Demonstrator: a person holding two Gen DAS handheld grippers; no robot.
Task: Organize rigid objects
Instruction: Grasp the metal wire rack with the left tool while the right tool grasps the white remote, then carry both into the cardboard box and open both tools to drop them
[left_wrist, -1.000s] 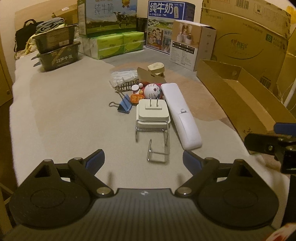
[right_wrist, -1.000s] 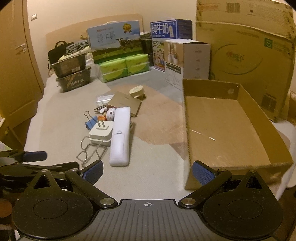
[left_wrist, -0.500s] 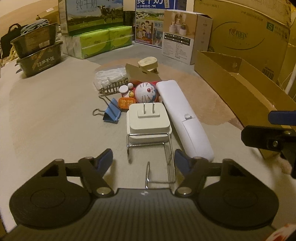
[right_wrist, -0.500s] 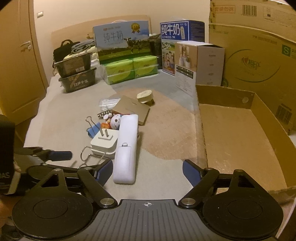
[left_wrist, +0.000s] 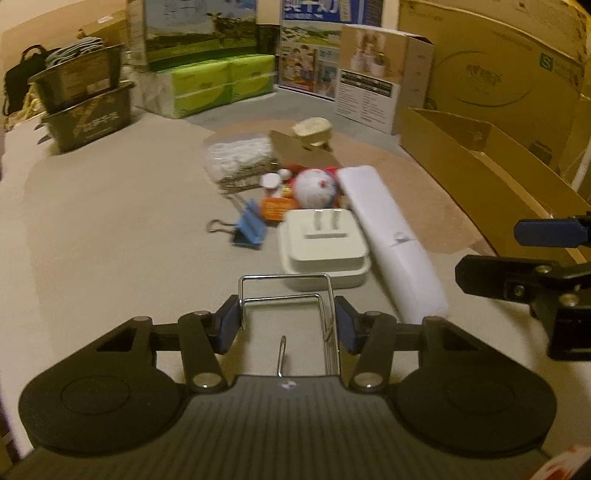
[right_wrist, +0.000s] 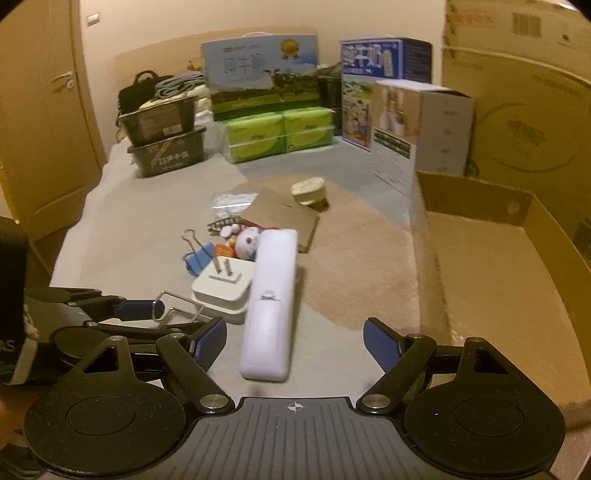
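The job has only just begun. The big cardboard box (right_wrist: 491, 266) at the right edge of the mat (left_wrist: 110, 229) has nothing in it that can be seen, and the small things lie in a pile near the middle of the mat.

The left gripper (left_wrist: 287, 326) has its blue pads touching both sides of the wire clip (left_wrist: 286, 295), so it looks like it is squeezing the clip. The clip seems to rest on the mat, just in front of the plug (left_wrist: 325, 254); whether it is lifted cannot be told.

The right gripper (right_wrist: 294, 341) is wide open and holds nothing. It hovers over the near end of the white remote (right_wrist: 271, 299), which lies beside the plug and touches it.

Left to sort: the blue clip (left_wrist: 249, 227), the round toy (left_wrist: 314, 188), the orange piece (left_wrist: 276, 208), the bag of white bits (left_wrist: 238, 162), the brown card (left_wrist: 303, 155) and the wooden thing (left_wrist: 312, 129) behind it. My guess is they all go in the box, so nearly everything is left to do.
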